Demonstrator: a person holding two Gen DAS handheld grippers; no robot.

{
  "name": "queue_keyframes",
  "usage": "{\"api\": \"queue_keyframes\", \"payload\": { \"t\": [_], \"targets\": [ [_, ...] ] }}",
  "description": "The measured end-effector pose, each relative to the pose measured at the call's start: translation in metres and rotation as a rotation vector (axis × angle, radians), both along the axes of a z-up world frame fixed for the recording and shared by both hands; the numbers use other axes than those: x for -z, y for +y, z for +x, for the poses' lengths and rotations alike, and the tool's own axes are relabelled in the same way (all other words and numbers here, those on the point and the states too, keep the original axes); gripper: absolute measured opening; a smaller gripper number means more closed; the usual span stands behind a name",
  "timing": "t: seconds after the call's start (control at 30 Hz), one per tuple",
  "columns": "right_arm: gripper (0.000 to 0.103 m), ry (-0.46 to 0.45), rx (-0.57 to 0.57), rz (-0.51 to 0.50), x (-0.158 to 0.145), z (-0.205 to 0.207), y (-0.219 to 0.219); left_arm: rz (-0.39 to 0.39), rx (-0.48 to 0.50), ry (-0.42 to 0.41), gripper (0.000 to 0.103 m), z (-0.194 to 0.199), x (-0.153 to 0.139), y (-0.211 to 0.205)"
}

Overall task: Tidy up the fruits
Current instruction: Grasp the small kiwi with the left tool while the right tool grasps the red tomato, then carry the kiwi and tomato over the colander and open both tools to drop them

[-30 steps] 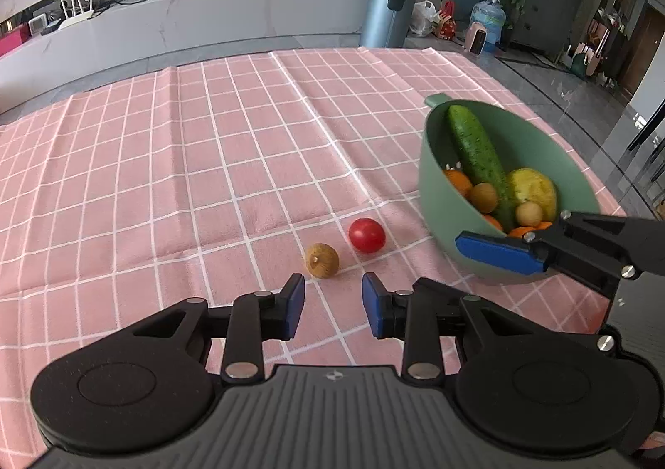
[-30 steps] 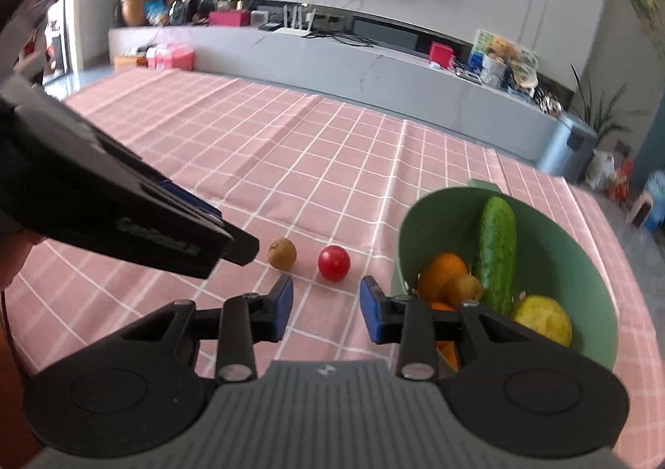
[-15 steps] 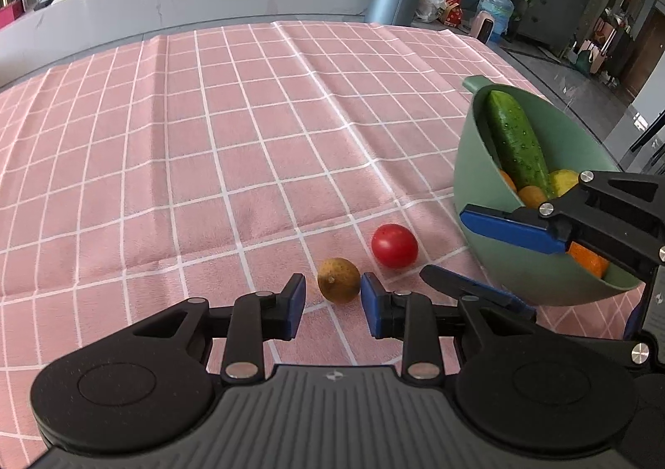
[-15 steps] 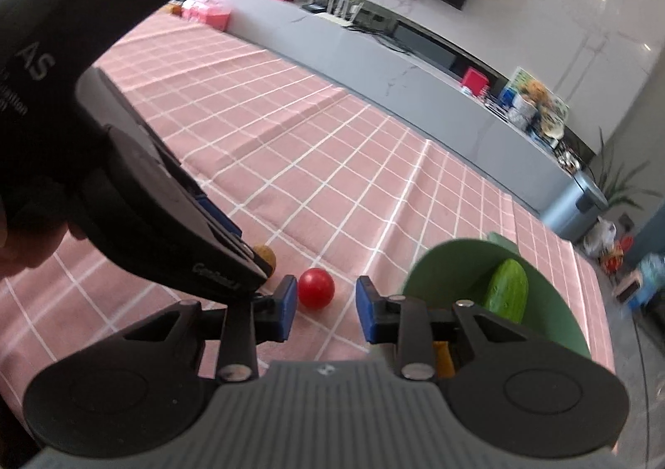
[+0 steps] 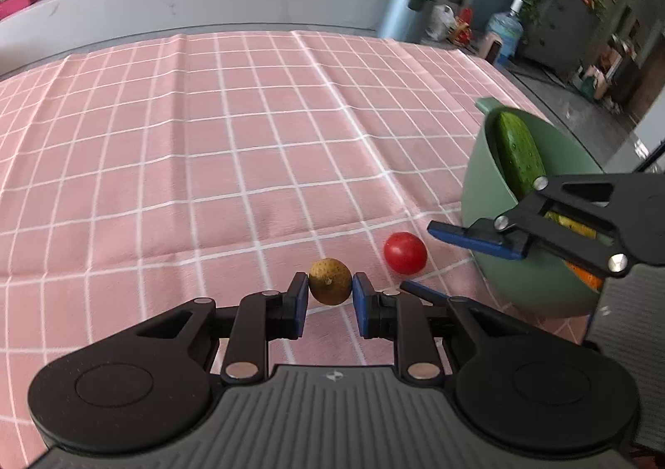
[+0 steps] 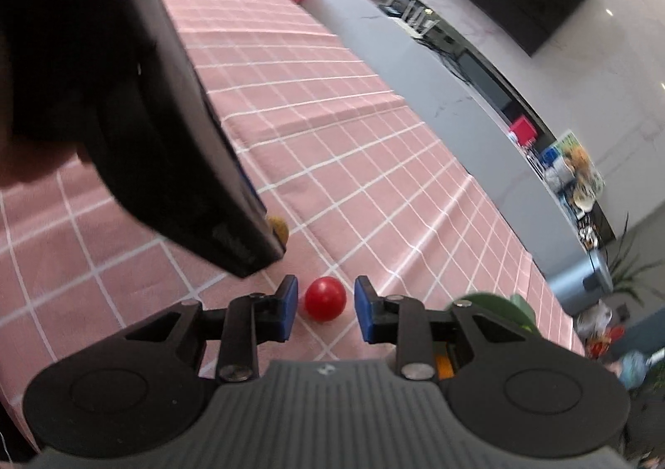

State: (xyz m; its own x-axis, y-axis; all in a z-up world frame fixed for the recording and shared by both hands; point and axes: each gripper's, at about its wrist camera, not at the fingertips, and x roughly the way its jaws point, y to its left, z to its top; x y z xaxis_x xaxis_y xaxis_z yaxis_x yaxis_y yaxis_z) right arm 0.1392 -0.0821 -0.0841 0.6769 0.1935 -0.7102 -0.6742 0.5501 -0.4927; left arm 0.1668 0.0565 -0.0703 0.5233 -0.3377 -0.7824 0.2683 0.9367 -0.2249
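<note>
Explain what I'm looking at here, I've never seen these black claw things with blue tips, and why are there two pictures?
They are two hand-held grippers, one in each of a person's hands, each with a camera looking along its fingers. So each picture is one gripper's own view.

In the left view, the left gripper has its blue pads around a small brown fruit, seemingly just touching it. In the right view, the right gripper is open around a red tomato, not yet gripping.

Both fruits lie on a pink checked tablecloth. Beside them stands a green bowl holding a cucumber and other fruit.
</note>
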Motion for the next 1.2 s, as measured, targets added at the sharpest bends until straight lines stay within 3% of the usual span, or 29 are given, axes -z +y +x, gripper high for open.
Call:
{"api": "queue_keyframes", "payload": {
  "t": [0.4,0.57,0.8,1.0,1.2],
  "targets": [
    [0.017,0.005,-0.028,-0.113,0.016,0.008,0.011,-0.013,-0.016,-0.009,0.025,-0.006,-0.007,0.006],
    [0.016,-0.011,-0.025,-0.110,0.014,0.005,0.010,-0.008,-0.019,-0.011,0.025,-0.008,-0.012,0.005],
    [0.016,-0.051,0.023,0.010,-0.019,-0.014,-0.004,-0.012,-0.020,-0.037,0.025,-0.020,-0.032,-0.002],
    [0.016,-0.057,0.149,0.187,-0.060,-0.032,-0.036,-0.029,0.014,-0.073,0.025,-0.029,-0.054,-0.022],
    [0.016,-0.053,0.273,0.279,-0.077,-0.042,-0.076,-0.049,0.074,-0.105,0.025,-0.026,-0.070,-0.053]
  ]
}}
